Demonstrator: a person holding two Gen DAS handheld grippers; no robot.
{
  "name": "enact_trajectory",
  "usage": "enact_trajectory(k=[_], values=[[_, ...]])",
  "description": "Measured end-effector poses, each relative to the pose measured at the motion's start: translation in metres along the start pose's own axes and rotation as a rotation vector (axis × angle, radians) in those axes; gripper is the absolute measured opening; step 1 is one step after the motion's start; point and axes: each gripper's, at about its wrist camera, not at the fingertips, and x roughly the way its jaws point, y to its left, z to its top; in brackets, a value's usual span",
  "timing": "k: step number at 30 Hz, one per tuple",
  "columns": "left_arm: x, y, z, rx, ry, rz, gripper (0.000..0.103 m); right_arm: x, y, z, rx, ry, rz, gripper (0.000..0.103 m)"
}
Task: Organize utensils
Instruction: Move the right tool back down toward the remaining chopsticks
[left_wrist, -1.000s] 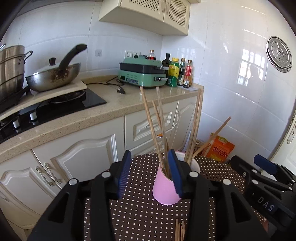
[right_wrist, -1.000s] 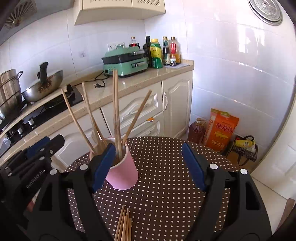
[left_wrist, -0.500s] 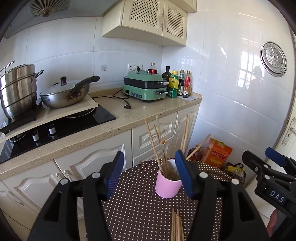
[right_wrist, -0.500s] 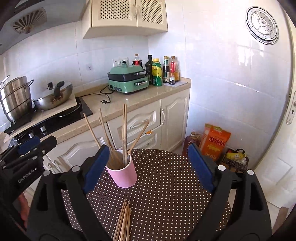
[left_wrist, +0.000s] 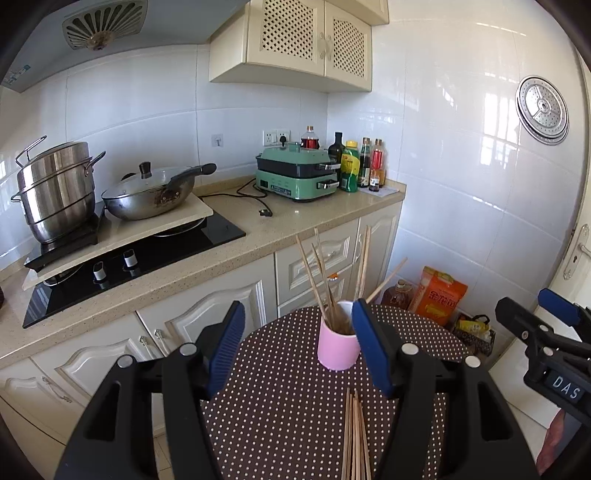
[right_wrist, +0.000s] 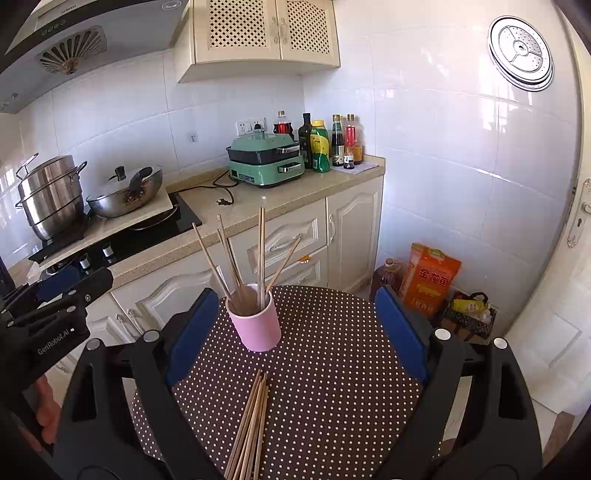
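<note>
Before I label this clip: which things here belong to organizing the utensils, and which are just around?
Job:
pink cup holding upright chopsticks
loose chopsticks lying on the dotted table
left tongs, right tongs, both open, empty

Bystanders:
wok
steamer pot
green cooker
bottles

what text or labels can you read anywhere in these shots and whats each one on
"DAS" on a small tag on the right gripper, seen from the left wrist view.
"GenRobot.AI" in white on the side of the left gripper, seen from the right wrist view.
"金龙鱼" in red on the orange bag on the floor by the wall.
Labels on the sauce bottles, the green cooker and the range hood panel are too small to read.
</note>
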Motion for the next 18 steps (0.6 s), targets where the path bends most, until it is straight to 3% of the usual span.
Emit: enact_trajectory(k=[9,18], values=[[0.005,-0.008,-0.027,0.055,0.139,-0.009,0.06,0.004,-0.003,-0.022,-0.025,0.114,-0.009,0.086],[0.026,-0.012,-0.067,0.122,0.302,-0.018,0.06,0.037,-0.005,-0.066,-0.057,0.305,-0.023,0.086]])
